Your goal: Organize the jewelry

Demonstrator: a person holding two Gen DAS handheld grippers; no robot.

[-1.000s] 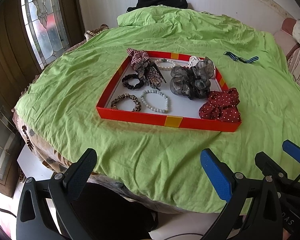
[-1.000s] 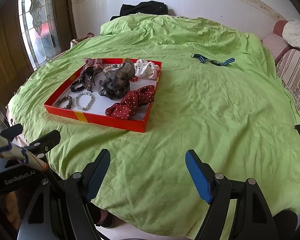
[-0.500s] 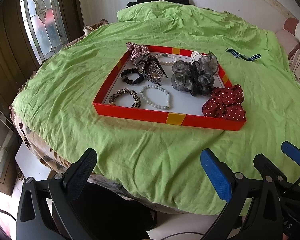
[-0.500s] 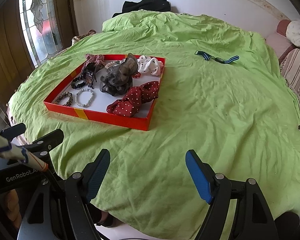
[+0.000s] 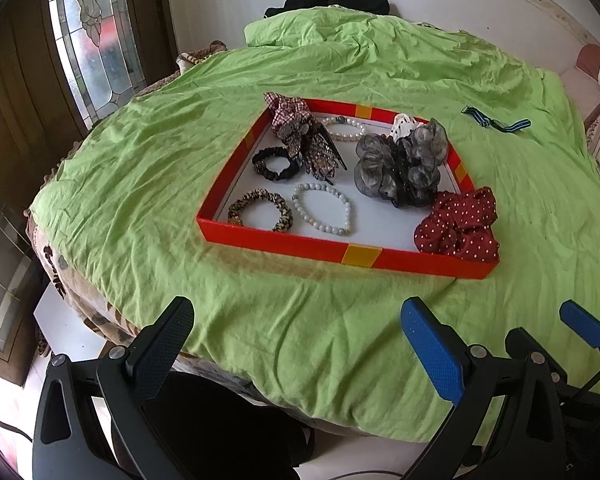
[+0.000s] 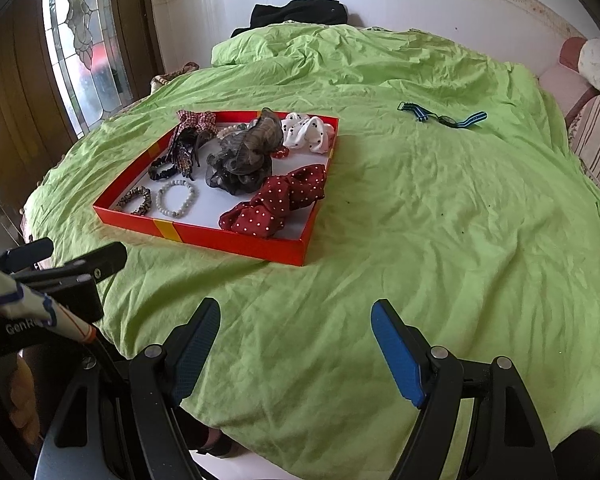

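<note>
Both grippers, left gripper [image 5: 298, 346] and right gripper [image 6: 296, 346], wide open, empty. Striped strap [image 6: 444, 117] lies outside red tray [image 6: 236, 240], 1 o'clock; pinch at midpoint.

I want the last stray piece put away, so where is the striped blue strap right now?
The striped strap lies alone on the green cloth, right of and beyond the red tray, nearer the far wall.
</note>
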